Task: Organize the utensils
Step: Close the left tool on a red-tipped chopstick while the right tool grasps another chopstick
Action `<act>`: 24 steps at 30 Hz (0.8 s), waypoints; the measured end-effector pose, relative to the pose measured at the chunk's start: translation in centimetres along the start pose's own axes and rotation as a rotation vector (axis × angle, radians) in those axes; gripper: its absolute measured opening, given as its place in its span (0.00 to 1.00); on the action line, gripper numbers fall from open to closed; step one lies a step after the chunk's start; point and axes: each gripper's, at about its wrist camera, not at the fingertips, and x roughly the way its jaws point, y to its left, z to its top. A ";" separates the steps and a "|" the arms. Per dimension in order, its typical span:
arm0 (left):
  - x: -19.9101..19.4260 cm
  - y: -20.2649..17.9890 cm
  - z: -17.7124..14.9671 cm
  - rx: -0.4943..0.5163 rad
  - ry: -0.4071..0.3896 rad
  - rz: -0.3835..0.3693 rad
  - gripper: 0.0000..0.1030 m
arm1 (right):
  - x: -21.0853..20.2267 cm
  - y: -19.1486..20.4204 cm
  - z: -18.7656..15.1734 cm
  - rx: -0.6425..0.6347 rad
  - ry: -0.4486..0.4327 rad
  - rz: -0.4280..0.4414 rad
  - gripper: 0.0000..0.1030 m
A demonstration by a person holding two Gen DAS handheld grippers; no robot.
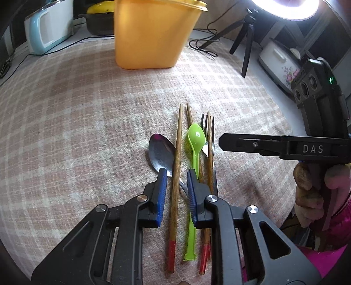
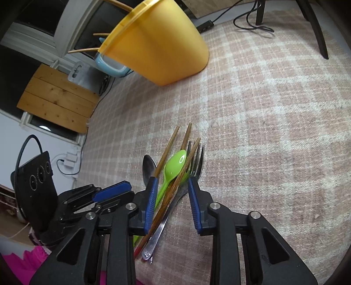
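Utensils lie side by side on the plaid cloth: a metal spoon (image 1: 160,151) (image 2: 149,166), a green plastic spoon (image 1: 196,136) (image 2: 175,166), a fork (image 1: 205,125) (image 2: 196,162) and red-ended wooden chopsticks. My left gripper (image 1: 176,173) (image 2: 129,188) stands low over them with one chopstick (image 1: 176,186) between its blue pads, a gap on each side. My right gripper (image 2: 172,180) (image 1: 223,142) straddles the green spoon's handle, two chopsticks (image 2: 175,193) and the fork's neck; its pads do not clamp them. A yellow bin (image 1: 153,32) (image 2: 158,48) stands behind, chopsticks (image 2: 83,50) poking out of it.
A ring light (image 1: 285,6) on a black tripod (image 1: 248,43) with loose cables (image 1: 204,43) stands at the back right, beside a flowered rice cooker (image 1: 278,63). A blue-white toaster (image 1: 48,28) and a yellow-lidded pot (image 1: 101,17) sit back left. A person's hand (image 1: 307,193) holds the right gripper.
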 end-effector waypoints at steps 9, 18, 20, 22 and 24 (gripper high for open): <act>1.7 -0.9 0.7 0.048 0.036 0.033 0.17 | 1.9 1.1 0.3 -0.007 0.031 -0.016 0.22; 2.9 -0.8 1.1 0.050 0.060 0.038 0.17 | 3.0 0.7 0.8 0.023 0.051 -0.018 0.18; 3.1 -0.8 1.2 0.053 0.061 0.037 0.17 | 2.8 0.3 1.1 0.027 0.052 -0.014 0.18; 3.3 -0.9 1.4 0.059 0.066 0.037 0.17 | 3.0 0.3 1.4 0.028 0.055 -0.012 0.17; 3.5 -1.0 1.7 0.059 0.066 0.035 0.13 | 2.7 0.0 1.5 0.021 0.061 -0.017 0.15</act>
